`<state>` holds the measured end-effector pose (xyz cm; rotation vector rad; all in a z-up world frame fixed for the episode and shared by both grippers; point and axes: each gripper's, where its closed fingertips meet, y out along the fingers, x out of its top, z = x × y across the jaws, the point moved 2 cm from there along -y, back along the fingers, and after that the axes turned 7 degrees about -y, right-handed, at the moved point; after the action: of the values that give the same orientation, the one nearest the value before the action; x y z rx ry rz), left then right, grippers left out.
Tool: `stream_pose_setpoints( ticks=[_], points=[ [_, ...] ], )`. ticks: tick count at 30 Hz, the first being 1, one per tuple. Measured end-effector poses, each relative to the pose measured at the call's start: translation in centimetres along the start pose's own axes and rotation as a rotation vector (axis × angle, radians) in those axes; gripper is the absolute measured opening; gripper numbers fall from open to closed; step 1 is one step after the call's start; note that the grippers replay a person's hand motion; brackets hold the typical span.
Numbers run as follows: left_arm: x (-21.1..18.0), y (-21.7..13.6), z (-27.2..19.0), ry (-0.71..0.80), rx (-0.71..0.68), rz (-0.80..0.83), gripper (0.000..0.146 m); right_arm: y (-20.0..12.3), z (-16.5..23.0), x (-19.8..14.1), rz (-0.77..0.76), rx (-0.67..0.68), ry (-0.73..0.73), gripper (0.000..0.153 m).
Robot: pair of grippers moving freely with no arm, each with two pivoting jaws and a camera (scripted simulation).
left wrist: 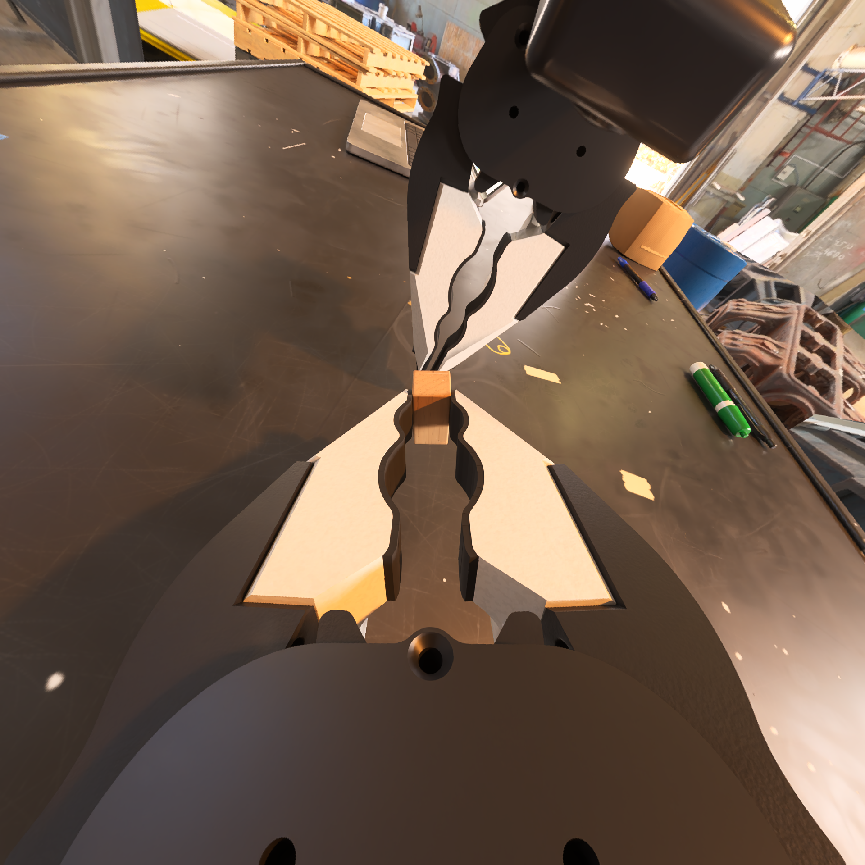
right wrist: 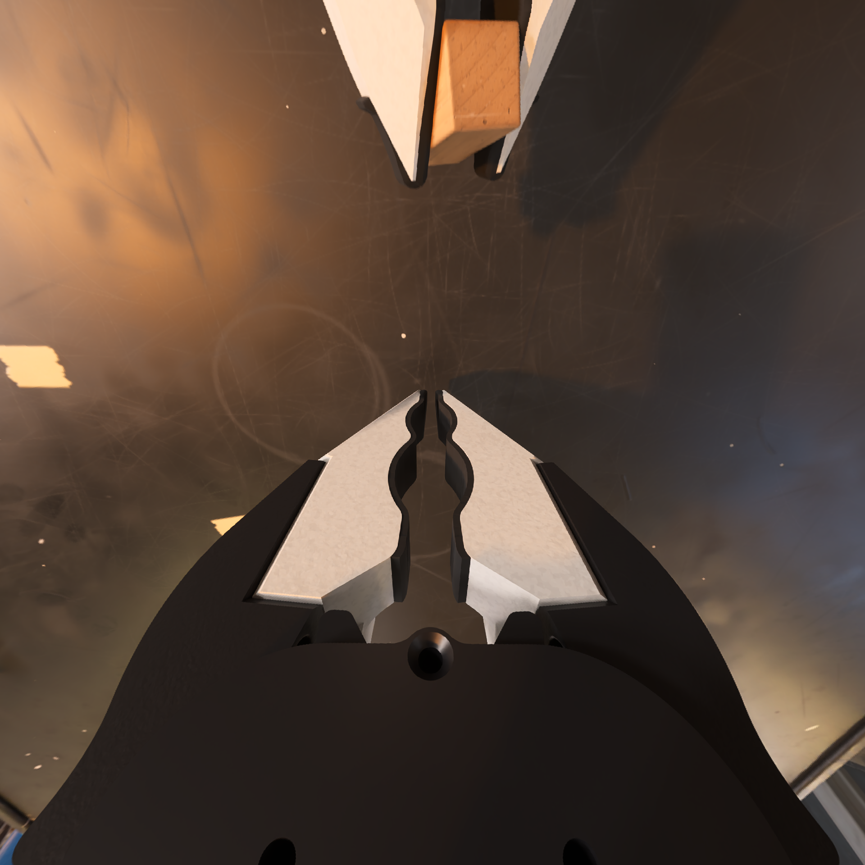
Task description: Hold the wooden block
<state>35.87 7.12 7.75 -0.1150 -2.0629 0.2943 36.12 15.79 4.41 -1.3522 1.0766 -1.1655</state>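
A small wooden block (left wrist: 431,406) sits between the tips of my left gripper (left wrist: 431,398), which is shut on it above the dark table. In the right wrist view the block (right wrist: 477,89) shows at the top, clamped between the left gripper's pale fingers (right wrist: 388,84). My right gripper (right wrist: 431,393) is shut and empty, its tips nearly touching. In the left wrist view it (left wrist: 428,365) hangs just beyond the block, pointing down toward it, with its tips close above the block's far edge.
The dark scratched table (left wrist: 187,281) carries a green marker (left wrist: 718,405), a blue pen (left wrist: 637,278), a tan tape roll (left wrist: 650,229), a blue roll (left wrist: 702,271) and a grey laptop (left wrist: 384,135). The table's edge runs along the right. Wooden pallets (left wrist: 327,42) lie behind.
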Motion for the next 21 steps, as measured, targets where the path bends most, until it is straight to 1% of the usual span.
stream_pose_setpoints(
  ticks=[3,6,9,12,15,19,21],
  points=[
    [0.00,0.01,0.01,0.002,0.002,0.000,0.014,-0.34,-0.02,-0.52,0.023,-0.030,-0.003,0.003],
    [-0.01,0.02,0.02,0.003,0.002,0.001,0.014,0.06,0.06,-0.61,0.023,-0.012,0.004,0.003],
    [-0.01,0.02,0.02,0.002,0.002,0.000,0.014,-0.39,-0.02,-0.80,0.024,-0.038,0.003,0.003],
    [-0.02,0.03,0.03,0.002,0.002,0.002,0.014,0.00,0.18,-0.83,0.020,-0.009,0.010,0.003],
    [-0.02,0.01,0.02,0.003,0.001,0.001,0.014,-0.49,0.10,-0.88,-0.002,-0.034,0.006,0.003],
    [-0.04,0.01,0.01,0.003,0.001,0.002,0.014,-0.12,0.24,-0.97,-0.022,-0.004,0.020,0.003],
    [-0.02,-0.02,0.00,0.004,0.001,0.000,0.014,-0.72,0.10,-1.17,-0.057,-0.034,0.014,0.003]
  ],
)
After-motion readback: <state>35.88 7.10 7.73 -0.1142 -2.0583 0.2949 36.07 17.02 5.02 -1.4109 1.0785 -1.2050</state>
